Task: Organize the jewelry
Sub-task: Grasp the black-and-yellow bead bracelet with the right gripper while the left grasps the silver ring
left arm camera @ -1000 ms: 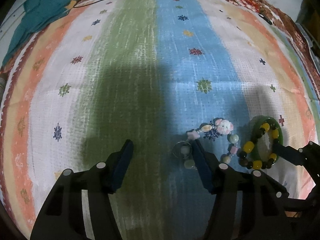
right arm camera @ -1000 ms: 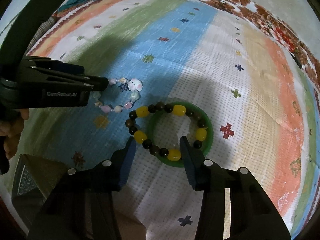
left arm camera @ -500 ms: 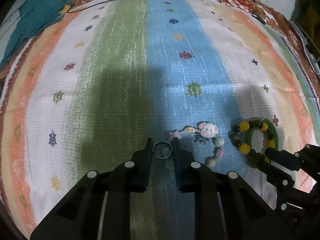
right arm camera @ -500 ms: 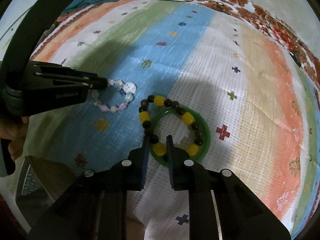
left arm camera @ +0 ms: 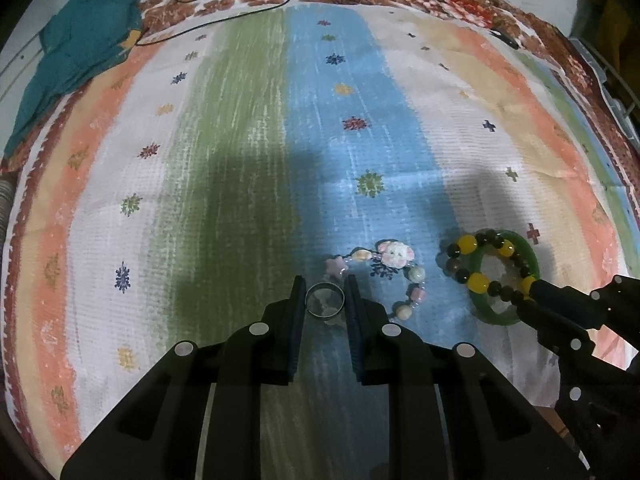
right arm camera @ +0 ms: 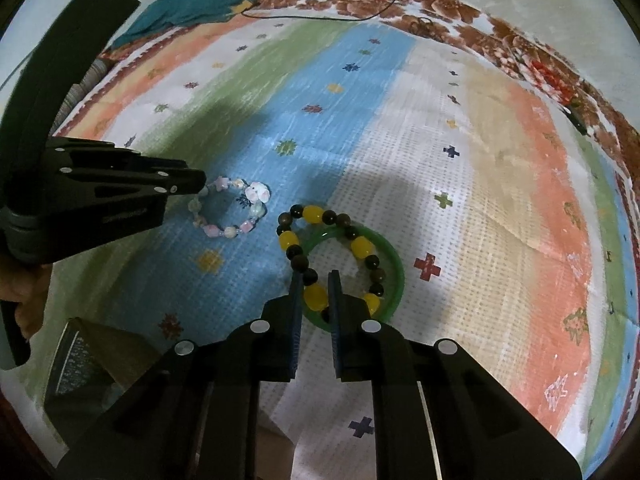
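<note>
Left wrist view: left gripper (left arm camera: pixel 325 298) clenched on one small silver ring (left arm camera: pixel 325 299), held between the fingertips low over the blue stripe of the striped cloth (left arm camera: pixel 240 160). Just right of it, one pastel bead bracelet (left arm camera: pixel 390 270) with a pink-and-white charm lies on the cloth. Further right, one green bangle (left arm camera: pixel 534 258) with one yellow-and-dark bead bracelet (left arm camera: pixel 476 270) across it; right gripper (left arm camera: pixel 528 300) tip on them. Teal fabric (left arm camera: pixel 80 48) far left.

Right wrist view: right gripper (right arm camera: pixel 315 296) clenched on yellow-and-dark bead bracelet (right arm camera: pixel 314 292) at the near rim of green bangle (right arm camera: pixel 394 264). Pastel bead bracelet (right arm camera: pixel 236 210) left, touching the tip of left gripper (right arm camera: pixel 198 184); lettering on its side unreadable.
</note>
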Demonstrator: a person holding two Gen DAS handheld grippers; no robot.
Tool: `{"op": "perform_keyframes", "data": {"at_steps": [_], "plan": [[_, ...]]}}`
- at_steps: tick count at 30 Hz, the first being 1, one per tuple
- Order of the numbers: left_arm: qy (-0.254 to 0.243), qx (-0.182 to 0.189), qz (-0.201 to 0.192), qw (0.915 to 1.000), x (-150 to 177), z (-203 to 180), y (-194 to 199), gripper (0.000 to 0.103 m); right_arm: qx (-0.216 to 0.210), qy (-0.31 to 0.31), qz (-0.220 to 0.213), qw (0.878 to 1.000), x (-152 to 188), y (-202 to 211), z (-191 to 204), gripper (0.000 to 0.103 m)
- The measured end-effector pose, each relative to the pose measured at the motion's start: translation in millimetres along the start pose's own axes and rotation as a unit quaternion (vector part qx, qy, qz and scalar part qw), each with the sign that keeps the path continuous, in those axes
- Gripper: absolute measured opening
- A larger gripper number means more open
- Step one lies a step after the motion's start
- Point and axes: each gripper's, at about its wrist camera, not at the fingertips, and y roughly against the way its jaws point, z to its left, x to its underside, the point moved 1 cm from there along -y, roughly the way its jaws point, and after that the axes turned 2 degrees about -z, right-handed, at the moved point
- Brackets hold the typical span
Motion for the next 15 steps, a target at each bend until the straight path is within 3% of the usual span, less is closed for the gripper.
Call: {"op": "perform_keyframes", "data": {"at_steps": [15], "plan": [[-0.006, -0.003, -0.025, 0.9997, 4, -5, 28, 0.019, 0.038, -0.038, -0.052, 0.997, 0, 32, -7, 0.013]]}}
